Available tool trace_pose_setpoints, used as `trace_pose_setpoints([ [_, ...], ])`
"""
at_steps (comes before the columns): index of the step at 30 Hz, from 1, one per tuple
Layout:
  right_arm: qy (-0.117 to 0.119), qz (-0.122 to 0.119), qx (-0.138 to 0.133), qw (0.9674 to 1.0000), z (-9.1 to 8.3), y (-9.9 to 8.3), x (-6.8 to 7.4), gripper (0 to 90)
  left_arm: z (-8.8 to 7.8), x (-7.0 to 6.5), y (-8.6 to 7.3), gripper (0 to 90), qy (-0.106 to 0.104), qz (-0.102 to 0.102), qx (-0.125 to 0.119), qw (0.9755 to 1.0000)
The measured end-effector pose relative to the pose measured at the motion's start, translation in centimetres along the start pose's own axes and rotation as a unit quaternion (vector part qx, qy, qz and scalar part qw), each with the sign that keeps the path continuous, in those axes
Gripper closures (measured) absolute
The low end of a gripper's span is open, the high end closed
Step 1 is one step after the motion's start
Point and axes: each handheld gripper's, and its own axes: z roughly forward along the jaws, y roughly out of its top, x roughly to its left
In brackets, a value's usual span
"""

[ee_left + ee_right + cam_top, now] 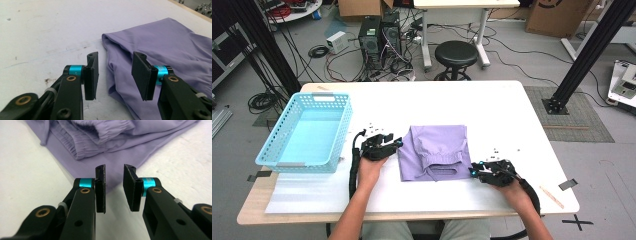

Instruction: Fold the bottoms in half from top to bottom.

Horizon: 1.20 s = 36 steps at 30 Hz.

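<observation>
A folded purple garment [434, 150] with an elastic waistband lies in the middle of the white table [497, 105]. My left gripper [397, 144] sits at its left edge, low over the table. In the left gripper view it [116, 75] is open, and the garment's folded edge [162, 42] lies just ahead of the right pad without touching. My right gripper [473, 170] is at the garment's near right corner. In the right gripper view it [113, 188] is open by a narrow gap, and the cloth's corner [100, 135] lies just beyond the tips.
A light blue plastic basket [277, 161] stands empty at the table's left side, on a pale sheet [312, 192]. Behind the table are a black stool [456, 52] and computer towers [379, 37]. Bare tabletop lies behind and to the right of the garment.
</observation>
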Motion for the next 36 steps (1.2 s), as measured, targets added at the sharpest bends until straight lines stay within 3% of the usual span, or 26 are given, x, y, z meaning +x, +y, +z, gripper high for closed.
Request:
trace_pose_setpoints([
  [2,0.002,0.017,-0.026,0.9995,-0.6,-0.1,-0.3,72.8,0.0,-0.2,-0.1,57.6,-0.002,0.008,0.002,1.0],
  [5,-0.011,0.03,-0.055,0.998,-1.0,0.0,-0.7,69.5,0.0,-0.5,-0.4,58.5,-0.006,0.036,0.007,0.9993],
  [9,-0.025,0.037,-0.071,0.9965,-1.3,0.1,-1.0,66.5,0.6,-1.0,-0.6,66.6,-0.027,0.055,0.02,0.9979],
  [12,-0.026,0.037,-0.074,0.9962,-1.3,0.2,-0.9,64.2,1.4,-1.4,-0.6,73.8,-0.032,0.065,0.046,0.9963],
  [14,-0.026,0.038,-0.074,0.9962,-1.2,0.2,-0.9,63.4,2.0,-1.7,-0.6,75.2,-0.022,0.075,0.071,0.9944],
  [16,-0.027,0.038,-0.074,0.9962,-1.1,0.3,-0.9,62.8,2.4,-1.7,-0.5,75.1,0.003,0.08,0.097,0.9921],
  [21,-0.03,0.038,-0.074,0.9961,-1.2,0.2,-1.0,61.9,2.4,-1.5,-0.4,72.0,0.039,0.087,0.099,0.9905],
  [26,-0.037,0.046,-0.078,0.9952,-1.2,0.2,-1.1,58.6,1.9,-1.4,-0.6,70.3,0.04,0.08,0.103,0.9907],
  [28,-0.039,0.049,-0.082,0.9947,-1.1,0.4,-1.1,55.7,1.5,-1.1,-0.8,67.5,0.038,0.067,0.1,0.9921],
  [32,-0.037,0.058,-0.108,0.9918,-0.8,1.6,-1.2,46.8,0.5,-0.3,-0.8,56.5,0.026,0.039,0.055,0.9974],
  [36,-0.028,0.053,-0.115,0.9916,0.4,3.7,-0.9,42.9,-0.2,0.2,-0.4,45.0,0.013,0.024,0.008,0.9996],
])
